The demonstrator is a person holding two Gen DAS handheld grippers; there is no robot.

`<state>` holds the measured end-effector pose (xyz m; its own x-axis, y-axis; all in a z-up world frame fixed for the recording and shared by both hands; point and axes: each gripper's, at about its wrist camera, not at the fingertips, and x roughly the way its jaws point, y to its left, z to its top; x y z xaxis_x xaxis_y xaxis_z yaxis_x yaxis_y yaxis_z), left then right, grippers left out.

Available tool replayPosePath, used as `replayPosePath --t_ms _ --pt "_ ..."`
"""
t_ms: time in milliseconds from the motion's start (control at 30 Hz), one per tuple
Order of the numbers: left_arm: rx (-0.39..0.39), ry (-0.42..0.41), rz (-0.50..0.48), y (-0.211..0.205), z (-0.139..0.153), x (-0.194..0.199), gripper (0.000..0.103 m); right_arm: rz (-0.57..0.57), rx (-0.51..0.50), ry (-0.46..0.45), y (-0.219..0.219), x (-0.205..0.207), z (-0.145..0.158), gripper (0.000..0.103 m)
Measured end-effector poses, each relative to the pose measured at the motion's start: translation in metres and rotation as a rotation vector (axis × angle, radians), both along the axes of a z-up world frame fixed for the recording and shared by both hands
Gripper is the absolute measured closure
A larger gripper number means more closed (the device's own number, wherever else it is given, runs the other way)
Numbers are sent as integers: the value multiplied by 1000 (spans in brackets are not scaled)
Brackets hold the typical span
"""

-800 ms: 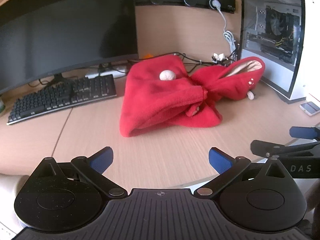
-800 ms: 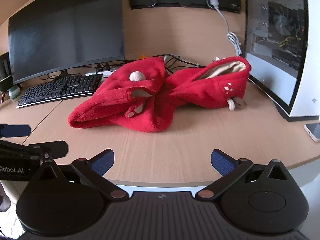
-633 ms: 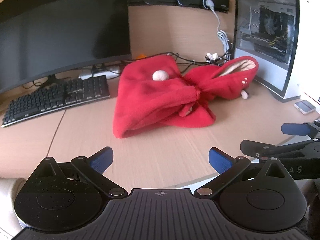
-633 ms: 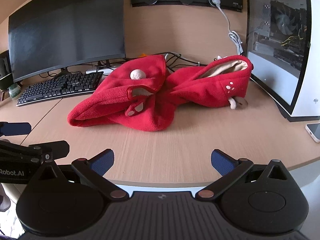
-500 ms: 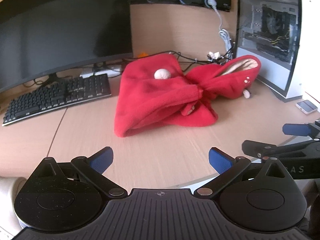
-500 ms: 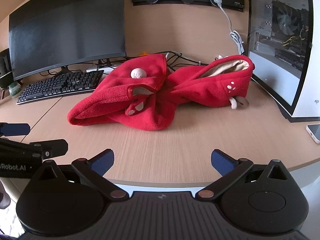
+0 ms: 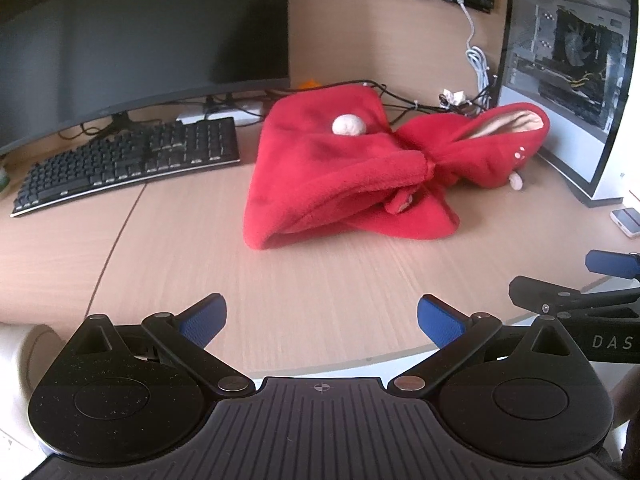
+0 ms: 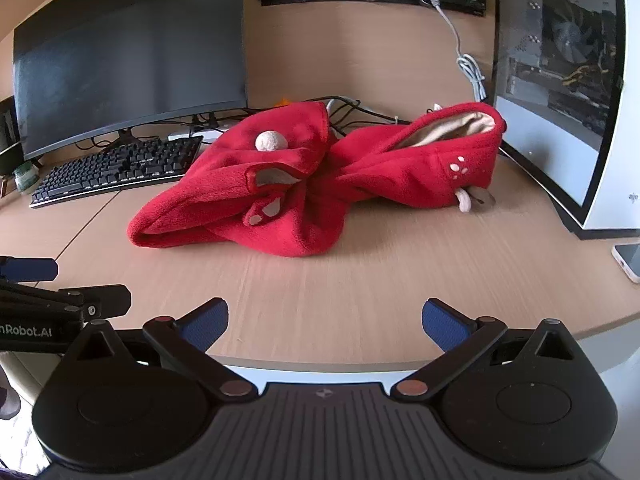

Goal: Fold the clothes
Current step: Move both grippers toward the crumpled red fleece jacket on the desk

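Light wooden desk (image 7: 320, 288): curved monitor (image 7: 140, 40) at ten o'clock, keyboard (image 7: 128, 160) below it, glass-sided computer case (image 8: 560, 80) at two. Crumpled red fleece garment (image 7: 340, 176) lies mid-desk, twelve o'clock, cream lining showing. Left gripper (image 7: 320, 320) and right gripper (image 8: 324, 320) both spread wide, empty.

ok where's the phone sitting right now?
The phone lies flat at the desk's far right edge in the right wrist view, just in front of the white PC case and right of the red garment.

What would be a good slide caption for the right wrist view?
Open right gripper faces a crumpled red fleece garment on a wooden desk, untouched.
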<state>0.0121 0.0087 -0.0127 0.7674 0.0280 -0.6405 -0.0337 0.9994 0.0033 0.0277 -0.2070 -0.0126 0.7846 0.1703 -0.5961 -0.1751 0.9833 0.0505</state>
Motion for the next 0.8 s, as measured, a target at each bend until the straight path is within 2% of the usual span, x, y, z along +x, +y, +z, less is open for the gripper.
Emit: replayPosePath --t_ms 800 --pt "1 29 -23 -11 0 -4 0 -15 28 6 -10 -10 -2 0"
